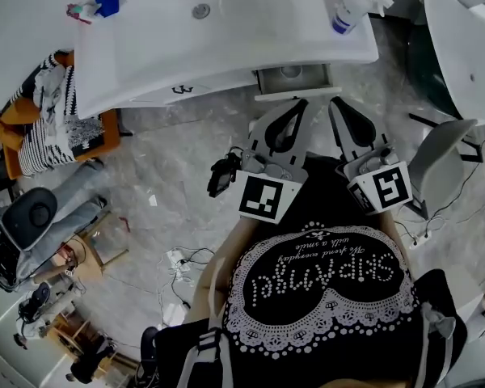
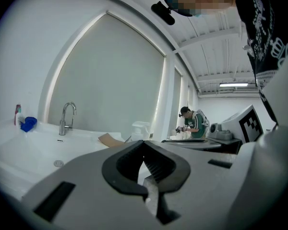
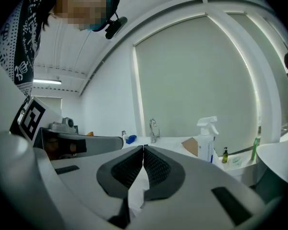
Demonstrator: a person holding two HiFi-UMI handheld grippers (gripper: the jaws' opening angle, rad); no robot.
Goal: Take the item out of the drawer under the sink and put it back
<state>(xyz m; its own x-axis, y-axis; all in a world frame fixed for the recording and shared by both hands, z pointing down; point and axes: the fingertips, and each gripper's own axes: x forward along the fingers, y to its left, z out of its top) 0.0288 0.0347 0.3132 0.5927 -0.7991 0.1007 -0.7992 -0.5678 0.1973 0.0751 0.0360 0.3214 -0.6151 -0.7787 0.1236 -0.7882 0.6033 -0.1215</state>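
**Operator:** Where is the drawer (image 1: 299, 94) sitting?

**Spotter:** It is standing pulled out under the sink (image 1: 226, 23), towards its right end. Something pale and round (image 1: 290, 72) is lying inside, too small to name.

**Operator:** And my left gripper (image 1: 297, 106)?

**Spotter:** You are holding it just in front of the drawer under the sink, jaws pressing together on nothing.

**Operator:** The right gripper (image 1: 338, 103)?

**Spotter:** You are keeping it beside the left one, likewise pressed together and empty, below the spray bottle (image 1: 345, 13) standing at the sink's right end.
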